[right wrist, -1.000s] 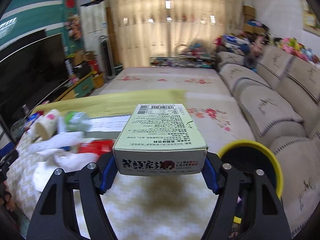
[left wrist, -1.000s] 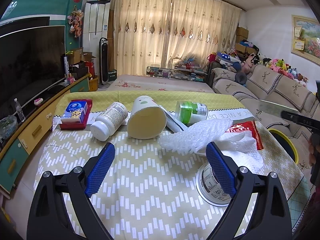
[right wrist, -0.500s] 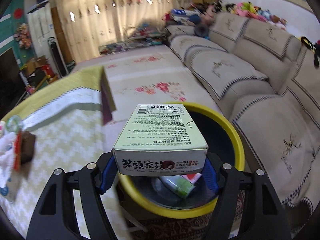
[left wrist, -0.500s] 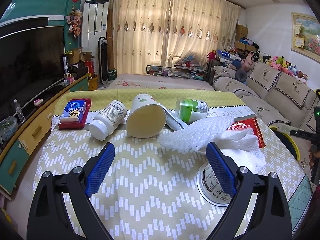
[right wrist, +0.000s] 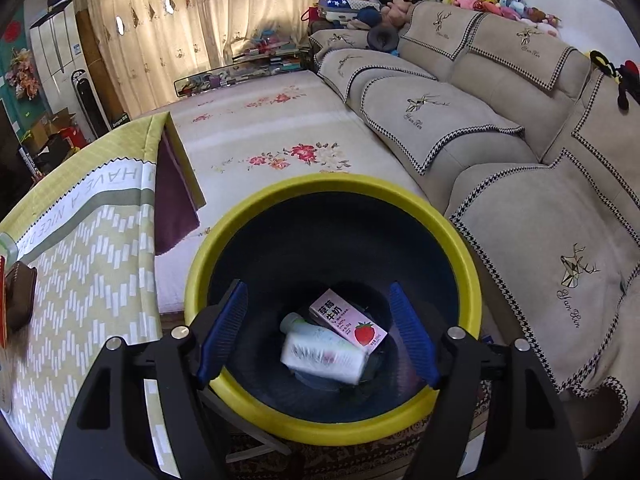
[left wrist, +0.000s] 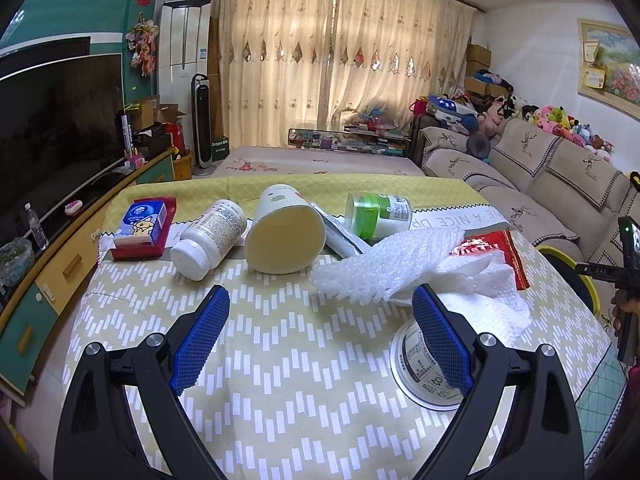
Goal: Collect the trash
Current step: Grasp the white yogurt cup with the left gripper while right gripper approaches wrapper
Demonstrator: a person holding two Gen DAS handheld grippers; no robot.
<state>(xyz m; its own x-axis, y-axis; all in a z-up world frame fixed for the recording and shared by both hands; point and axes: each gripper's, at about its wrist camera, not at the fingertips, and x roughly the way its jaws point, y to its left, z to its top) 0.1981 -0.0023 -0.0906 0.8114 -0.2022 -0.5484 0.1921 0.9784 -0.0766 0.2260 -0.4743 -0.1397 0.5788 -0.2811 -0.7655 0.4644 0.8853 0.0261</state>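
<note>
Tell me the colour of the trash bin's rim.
Yellow, around a dark interior; the trash bin shows best in the right wrist view.

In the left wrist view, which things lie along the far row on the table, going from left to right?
Tissue pack on the red box → white pill bottle → paper cup → green-and-white bottle → red wrapper.
</note>
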